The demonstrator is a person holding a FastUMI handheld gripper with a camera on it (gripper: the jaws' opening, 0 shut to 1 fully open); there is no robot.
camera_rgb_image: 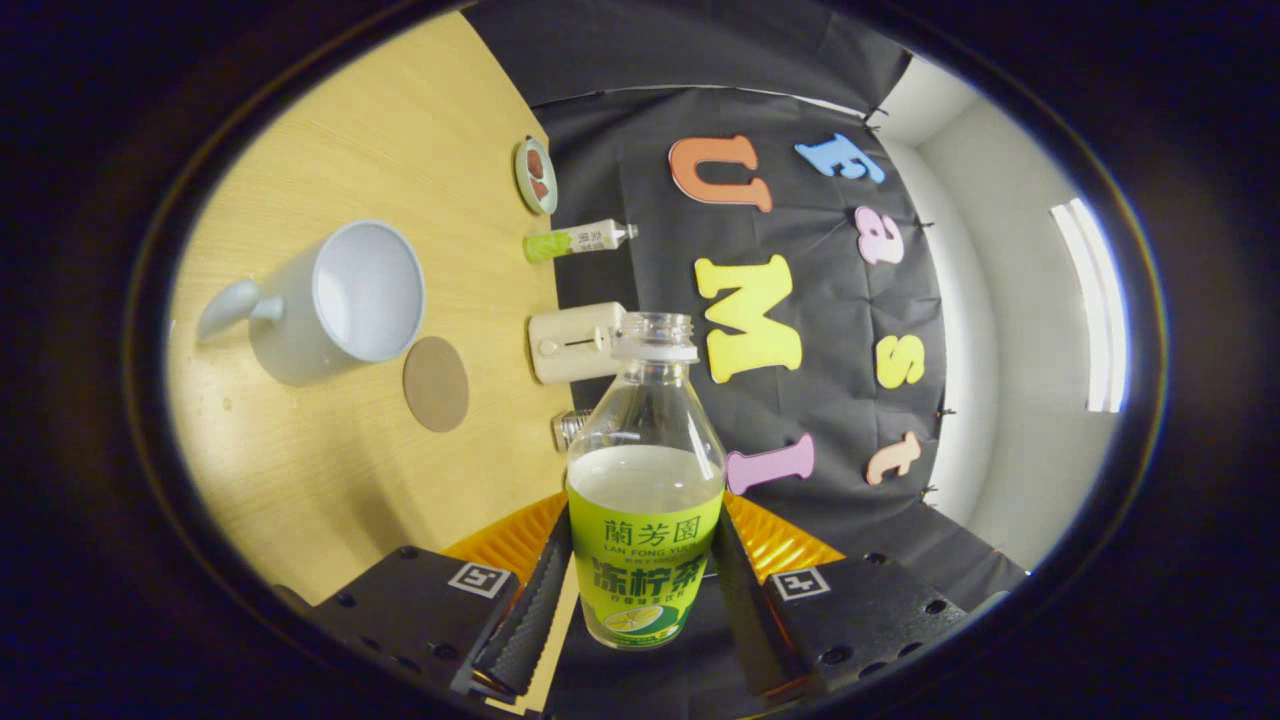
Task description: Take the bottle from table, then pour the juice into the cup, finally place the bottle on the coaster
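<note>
The wooden table (400, 130) appears rotated in the gripper view, so the gripper is rolled on its side and the table top runs up one side of the scene. On it, the white cup (335, 300) stands with its mouth open and its handle pointing away from the coaster; nothing can be seen inside it. Along the table's far edge, against the booth wall, sit a cream toaster-like appliance (575, 343), a small tube (575, 240) and a little round dish (536, 175).

The bottle (647, 500) is clamped in the gripper (640, 570): both fingers press on its labelled body, one on each side. Its cap is off and pale juice fills it to roughly the shoulder. The neck reaches toward the far edge, beyond the cup.

The brown round coaster (436, 383) lies flat just beside the cup, nearer the fingers.

Judging by the tilt, pouring is in hand. To do it well, bring the open mouth over the cup's rim before rolling further, tip slowly, and keep the squeeze firm so the smooth bottle cannot slip.
</note>
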